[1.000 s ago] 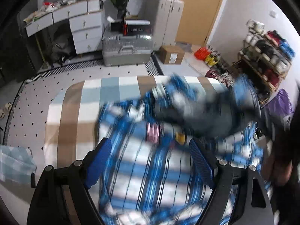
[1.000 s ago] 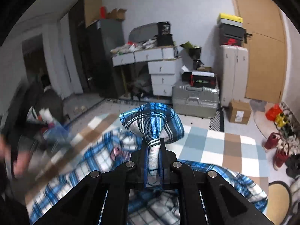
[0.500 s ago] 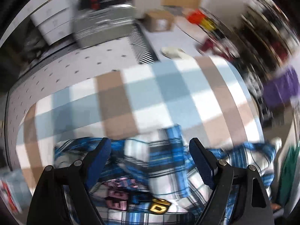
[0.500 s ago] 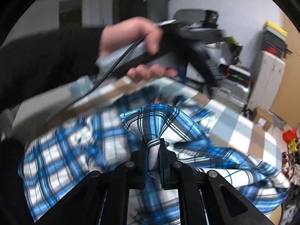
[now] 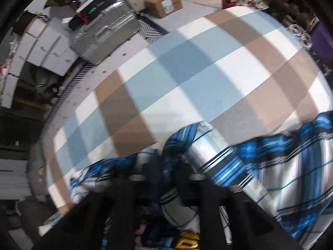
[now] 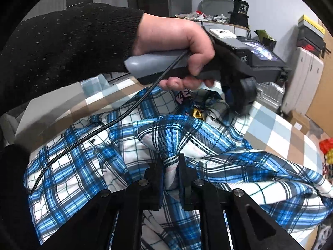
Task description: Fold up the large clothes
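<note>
A blue-and-white plaid shirt [image 6: 129, 166] lies crumpled on a bed cover [image 5: 187, 79] checked in pale blue, tan and white. Right wrist view: the right gripper [image 6: 169, 164] has a bunched ridge of the shirt rising between its two black fingers [image 6: 155, 173], the pads pressing the fabric on both sides while the jaws are opening slightly; the cloth fans out above the fingertips into a puffed fold and spreads left and right across the bed. Beyond it a hand [image 6: 177, 41] in a black sleeve [image 6: 68, 41] grips the grey handle of the left gripper [image 6: 241, 98], which points steeply down at the far edge of the shirt, near a pink and yellow patch; a black cable [image 6: 108, 125] trails from the handle over the fabric. Left wrist view (blurred): the left gripper's [image 5: 168, 166] jaws are drawn together on a raised pinch of the shirt's edge, where the fabric meets the bare cover. A silver suitcase [image 5: 104, 39] and a cardboard box [image 5: 163, 3] stand on the floor beyond the bed.
</note>
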A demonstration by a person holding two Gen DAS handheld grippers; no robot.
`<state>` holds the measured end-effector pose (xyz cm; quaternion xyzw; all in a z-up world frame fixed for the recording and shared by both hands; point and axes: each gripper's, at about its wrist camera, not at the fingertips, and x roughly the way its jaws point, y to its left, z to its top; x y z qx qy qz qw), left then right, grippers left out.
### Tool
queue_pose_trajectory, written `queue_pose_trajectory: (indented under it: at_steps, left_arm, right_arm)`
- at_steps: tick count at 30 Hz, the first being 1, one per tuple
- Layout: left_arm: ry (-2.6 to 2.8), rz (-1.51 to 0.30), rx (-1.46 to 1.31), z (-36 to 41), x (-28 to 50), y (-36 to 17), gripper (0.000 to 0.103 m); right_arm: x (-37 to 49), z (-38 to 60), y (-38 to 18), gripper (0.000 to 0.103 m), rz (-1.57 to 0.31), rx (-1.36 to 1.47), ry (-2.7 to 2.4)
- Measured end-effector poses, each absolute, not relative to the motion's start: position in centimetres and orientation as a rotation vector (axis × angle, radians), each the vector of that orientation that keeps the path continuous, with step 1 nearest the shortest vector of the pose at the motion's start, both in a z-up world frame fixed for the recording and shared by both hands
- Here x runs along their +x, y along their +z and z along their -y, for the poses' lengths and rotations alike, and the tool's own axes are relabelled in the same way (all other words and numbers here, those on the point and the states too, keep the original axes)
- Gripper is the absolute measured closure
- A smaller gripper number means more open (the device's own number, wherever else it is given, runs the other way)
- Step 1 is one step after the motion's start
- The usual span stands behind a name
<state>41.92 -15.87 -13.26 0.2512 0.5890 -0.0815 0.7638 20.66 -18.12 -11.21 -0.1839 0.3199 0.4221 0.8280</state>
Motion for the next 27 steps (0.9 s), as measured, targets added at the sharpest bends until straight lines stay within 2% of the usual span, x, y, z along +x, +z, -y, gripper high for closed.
queue_pose_trajectory:
  at_steps: [4, 7, 8, 11, 13, 14, 15, 17, 20, 23, 25, 26, 27]
  left_arm:
    - [-0.154, -1.149, 0.437, 12.5, 40.0, -9.1, 0.101]
    - [-0.156, -1.072, 0.305, 9.3, 37.2, -5.9, 0.102]
    - [-0.171, -1.054, 0.271, 8.5, 36.3, -5.3, 0.102]
    - [-0.174, -0.989, 0.179, 5.4, 32.6, -3.4, 0.102]
    - [-0.174, -0.960, 0.133, 4.5, 30.9, -3.2, 0.102]
    - [-0.186, -0.951, 0.107, 3.9, 29.8, -3.2, 0.102]
    - [-0.186, -0.941, 0.091, 4.3, 29.8, -3.5, 0.102]
    - [-0.193, -0.932, 0.036, 3.9, 28.3, -3.9, 0.102]
    - [-0.202, -0.943, -0.028, 3.8, 28.0, -5.3, 0.102]
    - [-0.232, -0.953, -0.091, 3.6, 27.8, -5.9, 0.102]
    - [-0.229, -0.953, -0.088, 3.7, 27.5, -6.0, 0.102]
    - [-0.229, -0.955, -0.079, 3.9, 27.4, -6.2, 0.102]
    - [-0.225, -0.959, -0.070, 3.9, 27.2, -6.2, 0.102]
  right_arm:
    - [21.0, 18.8, -11.2, 0.089, -0.707, -0.345, 0.866]
    - [21.0, 19.5, -10.9, 0.083, -0.735, -0.280, 0.839]
    - [21.0, 19.8, -10.7, 0.079, -0.751, -0.245, 0.831]
    - [21.0, 21.6, -9.7, 0.054, -0.785, -0.094, 0.807]
    - [21.0, 22.6, -9.0, 0.049, -0.793, 0.012, 0.799]
    - [21.1, 23.2, -8.7, 0.043, -0.802, 0.069, 0.780]
    - [21.3, 23.6, -8.5, 0.032, -0.813, 0.114, 0.769]
    - [21.7, 24.1, -8.2, 0.028, -0.837, 0.189, 0.704]
    - [22.7, 23.2, -8.9, 0.028, -0.929, 0.222, 0.635]
    - [23.3, 20.5, -10.2, 0.028, -1.020, 0.109, 0.486]
    - [23.9, 19.1, -11.3, 0.034, -1.065, 0.037, 0.400]
    - [24.3, 18.6, -11.7, 0.051, -1.075, 0.001, 0.365]
    - [24.8, 18.3, -11.9, 0.081, -1.085, -0.039, 0.307]
